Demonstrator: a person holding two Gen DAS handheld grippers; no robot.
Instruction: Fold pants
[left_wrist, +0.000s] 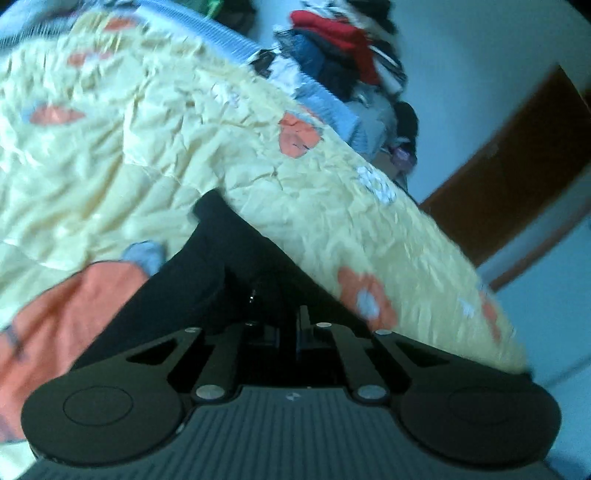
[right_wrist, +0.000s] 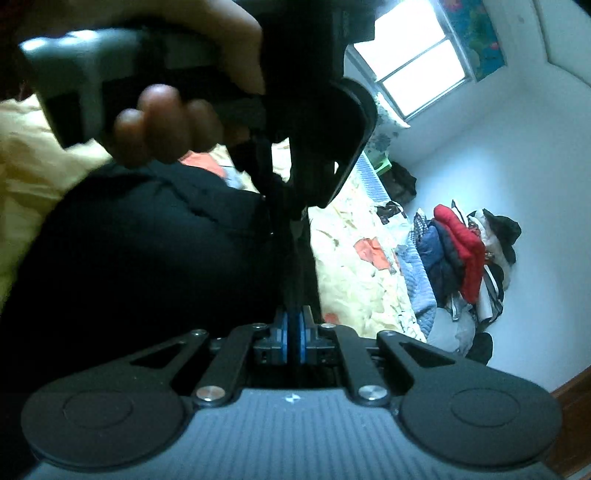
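One pair of black pants (left_wrist: 221, 258) lies on the bedspread (left_wrist: 147, 147); left gripper (left_wrist: 284, 325) and right gripper (right_wrist: 293, 332), two total, both clamp its fabric

The pants (left_wrist: 207, 266) lay on the bed (left_wrist: 110, 155), just before the left claw (left_wrist: 284, 321); a clothes pile (left_wrist: 340, 48) sat beyond the bed's far end.

A bed (left_wrist: 147, 155) with a crumpled yellow flowered cover lies ahead of the gripper. Past its far end, a heap of clothes (right_wrist: 461, 258) sits against pale blue walls (right_wrist: 517, 147). A bright window (right_wrist: 417, 70) lights the room, and a brown door (left_wrist: 517, 177) stands to the right.
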